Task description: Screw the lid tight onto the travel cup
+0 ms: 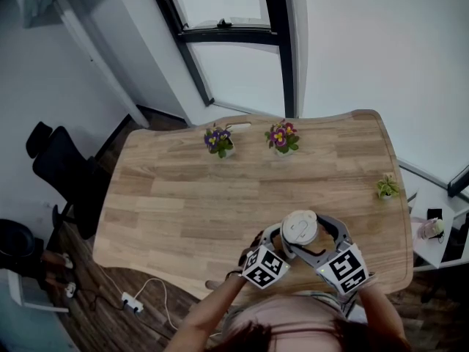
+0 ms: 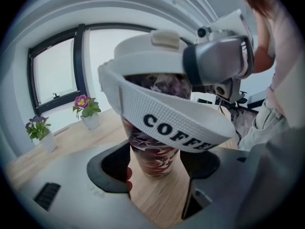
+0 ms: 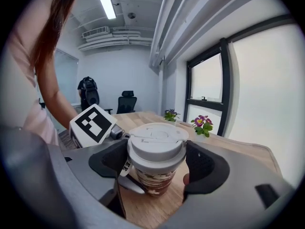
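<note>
Lid point(image 3: 156, 138) clamped between right gripper point(image 3: 157, 165) jaws, cup point(image 2: 151, 147) clamped between left gripper point(image 2: 155, 170) jaws; tightening step, next needs lid twisted.

White lid, swirled cup, pale wood.
The cup point(image 2: 153, 151) bears dark red, brown and white swirls under a white lid point(image 3: 157, 142) and a white woven band point(image 2: 138, 106) lettered COFFEE in black. The left gripper point(image 2: 155, 163) and right gripper point(image 3: 157, 161) are grey with black pads point(image 2: 107, 168) and black-and-white square markers point(image 1: 265, 267). The table point(image 1: 183, 196) is pale planked wood.
</note>
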Motion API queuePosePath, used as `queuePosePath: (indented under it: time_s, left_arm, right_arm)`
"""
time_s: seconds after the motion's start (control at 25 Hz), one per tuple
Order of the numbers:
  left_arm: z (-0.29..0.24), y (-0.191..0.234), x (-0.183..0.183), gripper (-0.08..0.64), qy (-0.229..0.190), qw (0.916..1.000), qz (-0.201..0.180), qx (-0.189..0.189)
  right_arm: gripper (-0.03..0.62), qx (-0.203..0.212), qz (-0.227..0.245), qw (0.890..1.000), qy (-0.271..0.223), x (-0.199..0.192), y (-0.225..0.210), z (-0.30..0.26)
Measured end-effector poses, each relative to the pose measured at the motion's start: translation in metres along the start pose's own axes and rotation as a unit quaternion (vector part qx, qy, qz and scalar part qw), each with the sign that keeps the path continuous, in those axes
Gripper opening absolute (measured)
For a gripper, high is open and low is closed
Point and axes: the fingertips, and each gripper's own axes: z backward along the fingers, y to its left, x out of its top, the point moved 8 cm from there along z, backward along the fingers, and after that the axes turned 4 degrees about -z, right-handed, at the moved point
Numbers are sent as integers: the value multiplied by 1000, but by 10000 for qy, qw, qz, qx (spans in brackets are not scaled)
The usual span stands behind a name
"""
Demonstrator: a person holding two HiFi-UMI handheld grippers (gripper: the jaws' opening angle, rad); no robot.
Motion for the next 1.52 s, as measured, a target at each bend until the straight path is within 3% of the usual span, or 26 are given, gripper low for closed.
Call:
queuePosePath:
  time_s: [0.24, 0.64, 0.88, 1.04, 1.36, 1.52]
  left_arm:
    - [11, 6, 21, 322, -154, 9974, 196, 672]
    - [56, 14, 61, 322, -663, 9958, 612, -156]
    - [76, 14, 80, 321, -846, 9946, 598, 15]
    - [83, 11, 90, 321, -917, 9929, 639, 411]
    - [88, 11, 103, 319, -875, 9829, 888, 1355]
    - [99, 14, 107, 319, -1190, 9834, 984, 958]
  right_arm:
    - [380, -411, -250, 9985, -278, 19, -1, 2]
    - [382, 711, -96, 9965, -418, 70, -14, 33]
    - [380, 1000, -703, 9872, -1023, 91, -18, 47]
    - [354, 733, -947, 9821, -1455, 103, -15, 52]
    - [348, -359, -282, 9828, -1788, 118, 14, 52]
    - [353, -97, -98, 9836, -1799, 129, 19, 55]
